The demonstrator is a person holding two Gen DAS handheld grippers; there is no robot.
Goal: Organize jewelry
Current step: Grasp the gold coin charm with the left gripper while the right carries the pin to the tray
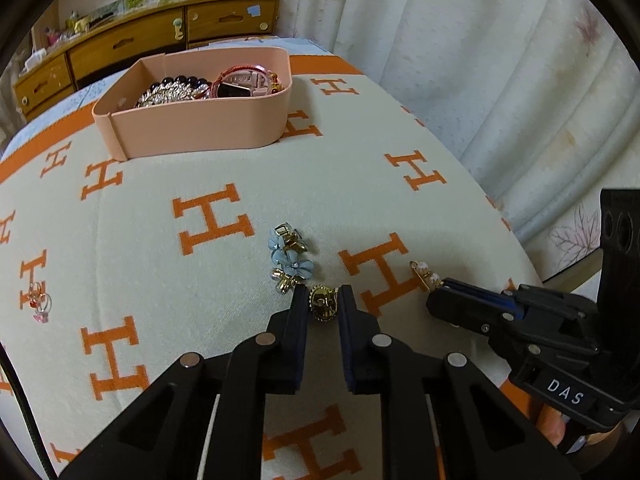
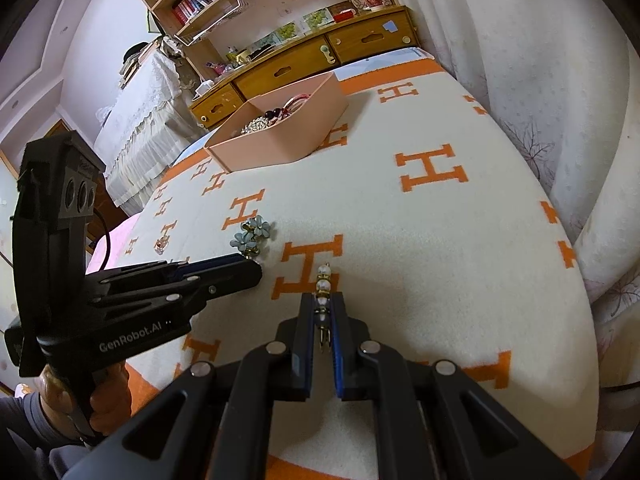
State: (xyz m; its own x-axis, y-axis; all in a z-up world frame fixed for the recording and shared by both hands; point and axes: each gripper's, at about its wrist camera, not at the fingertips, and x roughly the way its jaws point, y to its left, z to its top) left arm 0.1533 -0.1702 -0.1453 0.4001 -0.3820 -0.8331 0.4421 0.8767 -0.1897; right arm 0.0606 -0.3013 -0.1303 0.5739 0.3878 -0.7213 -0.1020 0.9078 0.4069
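Observation:
My left gripper (image 1: pixel 323 295) is shut on a round gold brooch (image 1: pixel 323 304), low over the blanket. A blue flower hair clip (image 1: pixel 289 256) lies just beyond its tips; it also shows in the right wrist view (image 2: pixel 251 234). My right gripper (image 2: pixel 323 302) is shut on a gold pearl hairpin (image 2: pixel 323 286), whose pearl end sticks out past the fingertips; the pin shows in the left wrist view (image 1: pixel 426 276). A pink jewelry box (image 1: pixel 200 120) holding a pink watch (image 1: pixel 244 82) and bead bracelets stands farther back.
A small red and pink ring charm (image 1: pixel 39 300) lies at the far left of the white and orange H-pattern blanket (image 1: pixel 200 272). Curtains (image 1: pixel 480 60) hang along the right edge. Wooden drawers (image 1: pixel 132 40) stand behind the bed.

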